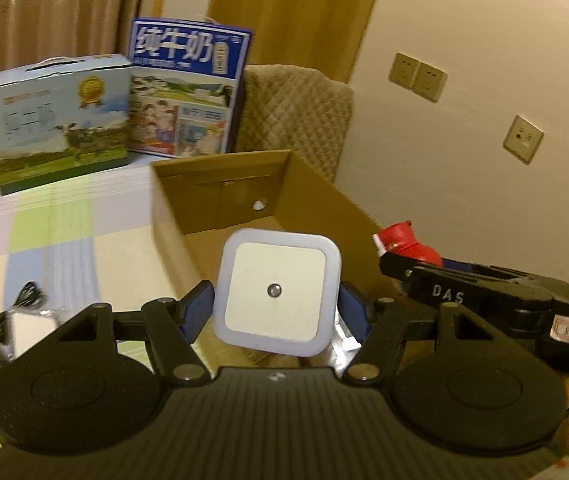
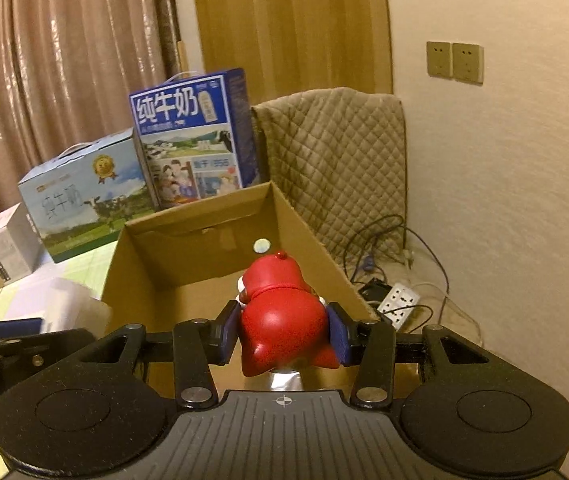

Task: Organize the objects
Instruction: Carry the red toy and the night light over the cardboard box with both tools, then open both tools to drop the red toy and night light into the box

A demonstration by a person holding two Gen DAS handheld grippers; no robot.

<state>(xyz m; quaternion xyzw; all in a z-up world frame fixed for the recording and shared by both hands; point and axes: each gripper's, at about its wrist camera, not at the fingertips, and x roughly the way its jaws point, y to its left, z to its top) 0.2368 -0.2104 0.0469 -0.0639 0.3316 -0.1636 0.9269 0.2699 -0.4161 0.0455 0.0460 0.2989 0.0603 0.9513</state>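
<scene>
Left gripper (image 1: pixel 276 306) clamps a square white plastic night light (image 1: pixel 277 294) at lower centre, right gripper (image 2: pixel 284 330) clamps a glossy red figurine (image 2: pixel 280 316), both above the open brown cardboard box (image 2: pixel 188 248).

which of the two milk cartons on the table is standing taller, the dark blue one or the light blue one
The dark blue milk carton with large white characters stands taller, upright on its narrow end behind the cardboard box. The light blue carton beside it sits lower and wider.

Cardboard box (image 2: pixel 204 280) before two milk cartons (image 2: pixel 192 136); power strip (image 2: pixel 398 306) right of box.
</scene>
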